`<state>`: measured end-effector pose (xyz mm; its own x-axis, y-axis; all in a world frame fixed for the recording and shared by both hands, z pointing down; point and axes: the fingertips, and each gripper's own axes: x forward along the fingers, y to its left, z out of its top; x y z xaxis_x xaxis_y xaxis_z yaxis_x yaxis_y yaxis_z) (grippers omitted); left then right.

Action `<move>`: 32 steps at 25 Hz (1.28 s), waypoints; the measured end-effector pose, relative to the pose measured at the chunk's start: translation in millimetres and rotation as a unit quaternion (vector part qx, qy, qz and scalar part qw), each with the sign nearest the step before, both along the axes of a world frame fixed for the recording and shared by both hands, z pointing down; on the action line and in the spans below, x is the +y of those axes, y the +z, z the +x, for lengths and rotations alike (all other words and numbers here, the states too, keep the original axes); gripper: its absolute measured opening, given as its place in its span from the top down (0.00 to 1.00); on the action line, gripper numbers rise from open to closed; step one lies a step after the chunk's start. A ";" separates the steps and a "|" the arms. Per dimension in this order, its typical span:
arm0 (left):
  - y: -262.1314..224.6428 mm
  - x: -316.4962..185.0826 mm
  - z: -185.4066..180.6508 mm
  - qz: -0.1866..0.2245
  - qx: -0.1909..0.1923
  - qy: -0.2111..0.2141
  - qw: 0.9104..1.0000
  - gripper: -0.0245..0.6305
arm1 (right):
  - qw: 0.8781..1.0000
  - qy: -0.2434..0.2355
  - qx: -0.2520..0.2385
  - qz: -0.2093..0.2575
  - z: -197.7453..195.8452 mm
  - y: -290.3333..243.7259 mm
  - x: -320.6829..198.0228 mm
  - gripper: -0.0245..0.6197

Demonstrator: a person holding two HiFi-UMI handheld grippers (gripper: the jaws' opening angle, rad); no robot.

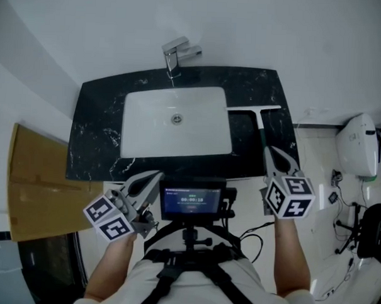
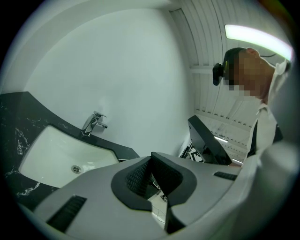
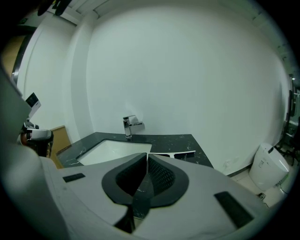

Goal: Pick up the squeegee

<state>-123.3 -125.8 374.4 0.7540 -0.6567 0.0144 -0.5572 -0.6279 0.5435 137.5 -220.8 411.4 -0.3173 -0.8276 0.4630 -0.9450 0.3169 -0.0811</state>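
The squeegee (image 1: 261, 124) lies on the right end of the black marble counter (image 1: 97, 131), its white blade (image 1: 254, 109) across the back and its dark handle running toward me. In the right gripper view its blade (image 3: 180, 154) shows just beyond the jaws. My right gripper (image 1: 272, 153) hovers over the near end of the handle, pointing down at the counter. Its jaws (image 3: 146, 156) stand a narrow crack apart with nothing pressed between the pads. My left gripper (image 1: 155, 176) hangs in front of the counter's near edge, its jaws (image 2: 151, 157) shut and empty.
A white sink (image 1: 177, 119) with a chrome faucet (image 1: 176, 56) fills the middle of the counter. A brown cardboard sheet (image 1: 38, 185) leans at the left. A white toilet (image 1: 358, 146) and cables sit on the floor at the right. A small screen (image 1: 191, 202) rides on my chest.
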 end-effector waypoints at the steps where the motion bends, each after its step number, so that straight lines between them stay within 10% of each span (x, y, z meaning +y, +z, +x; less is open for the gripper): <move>1: -0.1 -1.8 -2.1 0.000 0.001 0.005 1.000 0.97 | 1.000 0.005 -0.001 0.002 -1.0 -1.1 0.2 0.93; 32: -8.9 -36.8 22.0 0.017 0.006 0.026 0.999 0.97 | 0.999 0.027 -0.003 0.039 25.0 -35.4 -15.9 0.77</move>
<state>-101.3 -162.6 365.5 0.7873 -0.6163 -0.0174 -0.5163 -0.6743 0.5279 162.5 -236.6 376.0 -0.2742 -0.8772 0.3941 -0.9603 0.2716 -0.0637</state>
